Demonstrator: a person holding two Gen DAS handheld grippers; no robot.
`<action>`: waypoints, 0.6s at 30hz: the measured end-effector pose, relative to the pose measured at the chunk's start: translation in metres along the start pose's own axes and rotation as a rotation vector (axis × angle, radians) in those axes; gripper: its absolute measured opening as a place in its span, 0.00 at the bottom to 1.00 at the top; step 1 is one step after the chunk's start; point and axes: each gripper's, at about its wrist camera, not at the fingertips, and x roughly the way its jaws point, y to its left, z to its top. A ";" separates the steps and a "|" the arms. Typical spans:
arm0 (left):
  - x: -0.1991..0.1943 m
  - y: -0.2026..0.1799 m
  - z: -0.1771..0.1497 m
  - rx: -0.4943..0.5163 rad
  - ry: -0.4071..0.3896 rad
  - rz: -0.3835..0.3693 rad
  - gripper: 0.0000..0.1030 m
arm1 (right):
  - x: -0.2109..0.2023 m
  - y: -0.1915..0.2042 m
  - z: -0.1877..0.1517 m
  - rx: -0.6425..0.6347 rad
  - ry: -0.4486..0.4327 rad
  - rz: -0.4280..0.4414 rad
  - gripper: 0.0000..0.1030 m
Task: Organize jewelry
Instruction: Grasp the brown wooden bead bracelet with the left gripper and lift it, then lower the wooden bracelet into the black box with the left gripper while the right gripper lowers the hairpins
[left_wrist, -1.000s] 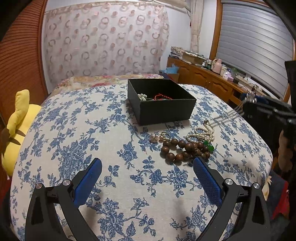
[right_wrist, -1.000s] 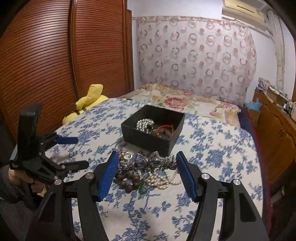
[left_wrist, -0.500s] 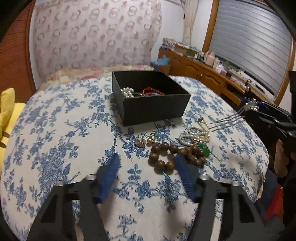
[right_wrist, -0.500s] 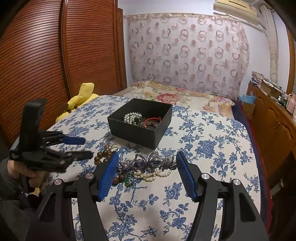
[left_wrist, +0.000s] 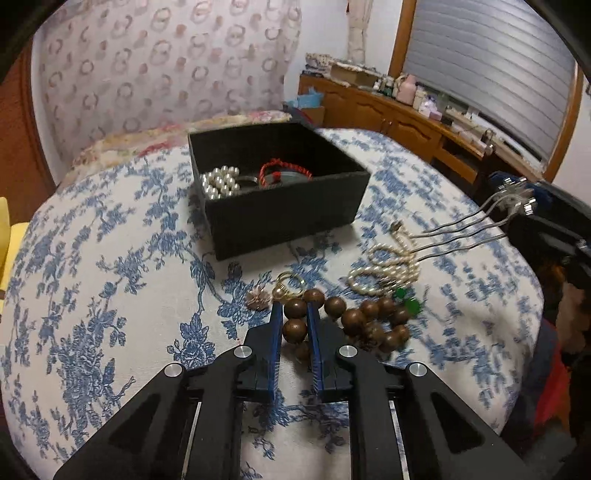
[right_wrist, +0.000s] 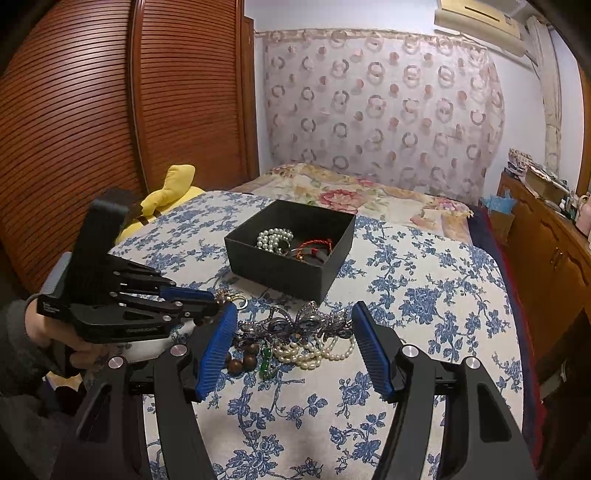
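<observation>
Left view alone shows the left tool clamped on the wooden beads; right tool gapes over pearls, near the box.

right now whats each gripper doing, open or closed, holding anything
Left gripper: closed on the brown bead bracelet, beads between its blue fingers.
Right gripper: open, empty, hovering over the silver hair comb and pearl strand.

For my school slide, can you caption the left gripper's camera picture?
Left gripper closes on the brown bead bracelet beside the black box.
</observation>
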 end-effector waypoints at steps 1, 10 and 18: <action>-0.003 -0.002 0.001 0.001 -0.009 -0.001 0.12 | -0.001 0.000 0.001 -0.001 -0.003 -0.001 0.64; -0.049 -0.015 0.019 0.014 -0.137 -0.040 0.12 | -0.006 0.006 0.011 -0.013 -0.033 0.009 0.64; -0.082 -0.020 0.044 0.033 -0.232 -0.035 0.12 | -0.010 0.008 0.028 -0.023 -0.073 0.010 0.64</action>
